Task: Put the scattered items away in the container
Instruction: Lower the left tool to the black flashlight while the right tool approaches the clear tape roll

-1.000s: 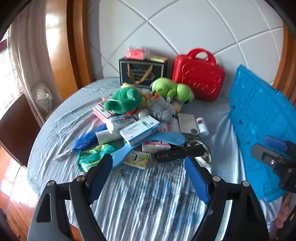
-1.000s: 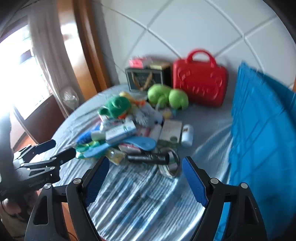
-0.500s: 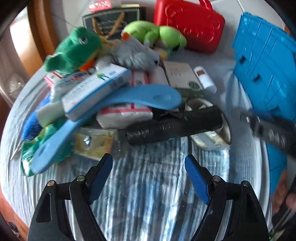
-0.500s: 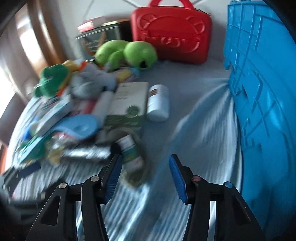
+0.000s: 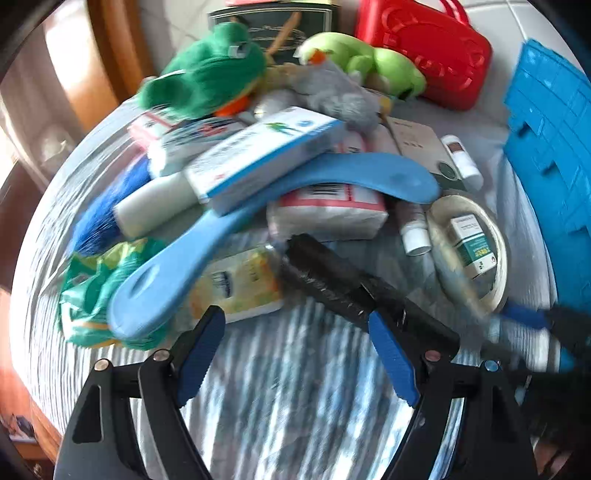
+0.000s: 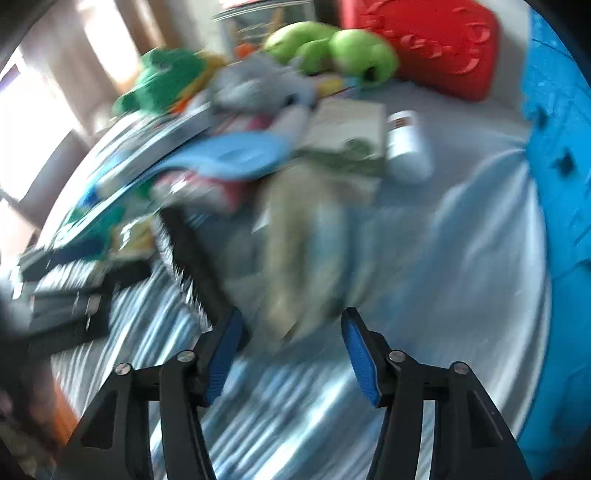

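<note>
A round table (image 5: 280,424) under a striped blue-white cloth carries a heap of loose things, and a big blue plastic crate (image 5: 554,147) lies at its right edge, well apart from the heap's left side and near the small bottles. Behind the heap a red case (image 5: 424,51) with a handle leans by the wall, next to a dark gift bag (image 5: 273,29). On the heap's far side sit a dark green plush frog (image 5: 207,77), a lime green plush toy (image 5: 362,62) and a grey plush toy (image 5: 332,96). A long light blue shoehorn (image 5: 258,221) lies slantwise across the pile, a white and blue box (image 5: 258,155) resting on it, a white packet (image 5: 328,210) under it. A black roll (image 5: 354,291) lies at the pile's near edge, its near end just behind the right finger of the left gripper (image 5: 295,350), whose jaws stand wide apart with only cloth between them. To the right a ring of tape (image 5: 469,251) holds a small green-white box (image 5: 472,247), with a white bottle (image 5: 461,158) beyond. The right gripper (image 6: 291,350) hangs just before the blurred tape ring (image 6: 306,251); its jaws have just been opening a little, half apart, and nothing sits between the pads, though the blur hides fine detail
</note>
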The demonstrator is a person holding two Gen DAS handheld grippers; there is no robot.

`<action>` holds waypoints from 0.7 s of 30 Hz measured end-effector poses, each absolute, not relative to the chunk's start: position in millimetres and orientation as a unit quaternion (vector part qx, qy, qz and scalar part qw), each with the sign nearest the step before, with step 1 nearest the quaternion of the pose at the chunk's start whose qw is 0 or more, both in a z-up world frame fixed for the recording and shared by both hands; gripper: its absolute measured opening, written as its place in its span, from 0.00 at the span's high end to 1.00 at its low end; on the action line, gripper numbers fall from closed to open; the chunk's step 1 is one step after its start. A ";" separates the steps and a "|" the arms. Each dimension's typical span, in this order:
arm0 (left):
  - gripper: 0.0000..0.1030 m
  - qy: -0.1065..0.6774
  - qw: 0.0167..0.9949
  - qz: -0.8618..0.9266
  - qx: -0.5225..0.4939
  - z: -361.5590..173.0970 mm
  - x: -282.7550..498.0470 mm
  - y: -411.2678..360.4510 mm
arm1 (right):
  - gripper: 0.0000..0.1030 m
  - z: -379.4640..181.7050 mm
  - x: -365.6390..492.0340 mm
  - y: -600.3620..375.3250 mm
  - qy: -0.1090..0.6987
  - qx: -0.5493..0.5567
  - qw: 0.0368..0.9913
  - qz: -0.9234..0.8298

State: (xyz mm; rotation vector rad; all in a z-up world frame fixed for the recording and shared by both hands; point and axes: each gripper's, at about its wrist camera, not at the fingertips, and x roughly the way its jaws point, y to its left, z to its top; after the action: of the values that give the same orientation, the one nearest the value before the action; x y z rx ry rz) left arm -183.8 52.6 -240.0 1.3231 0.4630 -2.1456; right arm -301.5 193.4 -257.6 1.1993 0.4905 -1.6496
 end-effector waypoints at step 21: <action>0.22 0.176 0.300 -0.777 0.525 -286.4 -192.1 89.7 | 0.41 -252.1 -328.1 236.3 0.150 0.472 0.467 -0.733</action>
State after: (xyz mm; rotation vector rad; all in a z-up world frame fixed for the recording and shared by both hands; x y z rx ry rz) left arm -192.1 89.7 -286.4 1.3948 0.4681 -2.0617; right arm -328.1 236.3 -252.1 1.1580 0.3672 -1.7972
